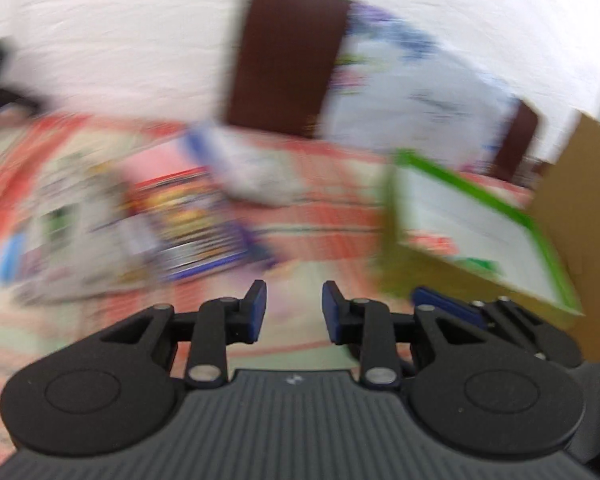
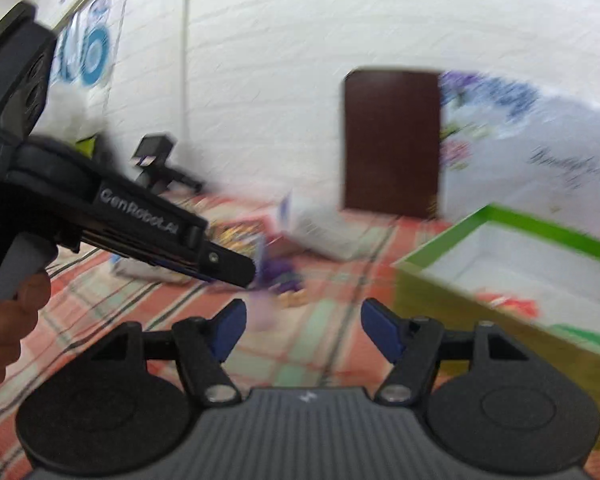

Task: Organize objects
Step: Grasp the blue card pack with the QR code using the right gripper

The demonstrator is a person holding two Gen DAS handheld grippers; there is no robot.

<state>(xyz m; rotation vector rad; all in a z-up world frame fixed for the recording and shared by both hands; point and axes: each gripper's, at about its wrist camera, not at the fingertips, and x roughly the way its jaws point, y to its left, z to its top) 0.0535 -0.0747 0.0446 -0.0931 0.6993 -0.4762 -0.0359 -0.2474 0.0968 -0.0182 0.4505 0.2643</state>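
Observation:
Both views are motion-blurred. My left gripper (image 1: 294, 312) is open and empty above the checked red cloth (image 1: 312, 216). Several colourful packets (image 1: 196, 216) and a white packet (image 1: 256, 172) lie ahead on the cloth. A cardboard box with a green rim (image 1: 472, 236) stands to the right. My right gripper (image 2: 303, 330) is open and empty, with the same box (image 2: 512, 276) at its right. The left gripper's body (image 2: 112, 216) crosses the right wrist view at the left, above the packets (image 2: 260, 248).
A white brick wall (image 2: 280, 60) is behind. A dark brown board (image 2: 392, 140) and a white printed bag (image 2: 532, 148) lean against it. A brown cardboard flap (image 1: 580, 200) stands at the far right. A black device (image 2: 156, 156) sits near the wall.

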